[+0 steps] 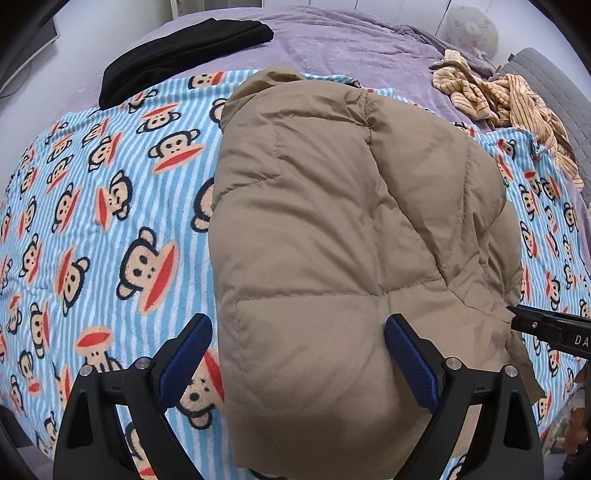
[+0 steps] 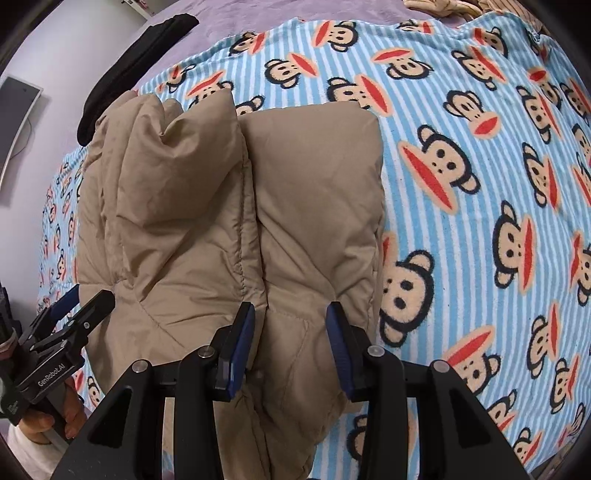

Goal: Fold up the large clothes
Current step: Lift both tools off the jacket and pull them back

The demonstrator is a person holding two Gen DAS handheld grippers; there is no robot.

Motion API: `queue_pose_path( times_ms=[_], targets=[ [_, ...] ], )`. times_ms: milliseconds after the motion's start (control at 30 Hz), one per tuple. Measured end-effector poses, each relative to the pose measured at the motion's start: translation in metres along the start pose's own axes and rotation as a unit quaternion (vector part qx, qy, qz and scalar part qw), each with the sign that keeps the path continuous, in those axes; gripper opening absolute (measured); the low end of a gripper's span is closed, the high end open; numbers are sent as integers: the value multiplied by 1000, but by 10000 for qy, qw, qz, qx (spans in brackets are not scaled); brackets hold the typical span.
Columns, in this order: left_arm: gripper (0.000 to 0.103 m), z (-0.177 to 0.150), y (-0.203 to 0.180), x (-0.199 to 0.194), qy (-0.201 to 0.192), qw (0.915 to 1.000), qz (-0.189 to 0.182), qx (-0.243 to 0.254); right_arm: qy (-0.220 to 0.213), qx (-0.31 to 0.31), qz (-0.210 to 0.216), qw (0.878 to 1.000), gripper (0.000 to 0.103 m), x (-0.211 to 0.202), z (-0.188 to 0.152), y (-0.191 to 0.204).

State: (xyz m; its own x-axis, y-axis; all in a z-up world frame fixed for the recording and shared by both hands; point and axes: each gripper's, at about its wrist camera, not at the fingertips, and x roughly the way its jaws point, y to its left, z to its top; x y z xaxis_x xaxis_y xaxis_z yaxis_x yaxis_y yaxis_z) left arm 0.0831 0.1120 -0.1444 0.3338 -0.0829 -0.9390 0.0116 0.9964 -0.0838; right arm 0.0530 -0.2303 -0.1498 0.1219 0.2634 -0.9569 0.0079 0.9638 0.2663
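Observation:
A tan puffer jacket [image 1: 332, 221] lies folded into a thick bundle on a blue-striped monkey blanket [image 1: 92, 206]. My left gripper [image 1: 299, 343] stands wide open over the jacket's near left corner. Its right finger rests against the fabric and its left finger hangs over the blanket; the pads do not squeeze anything. In the right wrist view the same jacket [image 2: 229, 206] fills the middle. My right gripper [image 2: 291, 332] is shut on a puffy fold at its near edge. The left gripper [image 2: 83, 301] shows at the lower left of that view, held by a hand [image 2: 55, 417].
A black folded garment [image 1: 184, 48] lies at the back left on the purple bed cover [image 1: 351, 48]. A yellow striped garment [image 1: 498, 96] is crumpled at the back right, near a round patterned cushion [image 1: 471, 26]. A screen [image 2: 14, 110] stands beside the bed.

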Motion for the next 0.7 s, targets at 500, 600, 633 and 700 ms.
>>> queue_pose_path(
  times_ms=[500,600,633,700],
  targets=[
    [95,-27,17,-26,90,9996,-68,269,-179,290,-119,9994,57,-33,-58,19],
    [95,-31,19,-32,88,9993,-58,371,-256,441,-115,9986,58,-39,-71,22],
    [95,-33,19,-35,95,9992,-50,376,-272,480,-108,9984,59,-41,-75,23],
    [95,-36,21,-42,73,9994,-54,334,-268,520,-94,9982,60,-42,-78,24]
  ],
)
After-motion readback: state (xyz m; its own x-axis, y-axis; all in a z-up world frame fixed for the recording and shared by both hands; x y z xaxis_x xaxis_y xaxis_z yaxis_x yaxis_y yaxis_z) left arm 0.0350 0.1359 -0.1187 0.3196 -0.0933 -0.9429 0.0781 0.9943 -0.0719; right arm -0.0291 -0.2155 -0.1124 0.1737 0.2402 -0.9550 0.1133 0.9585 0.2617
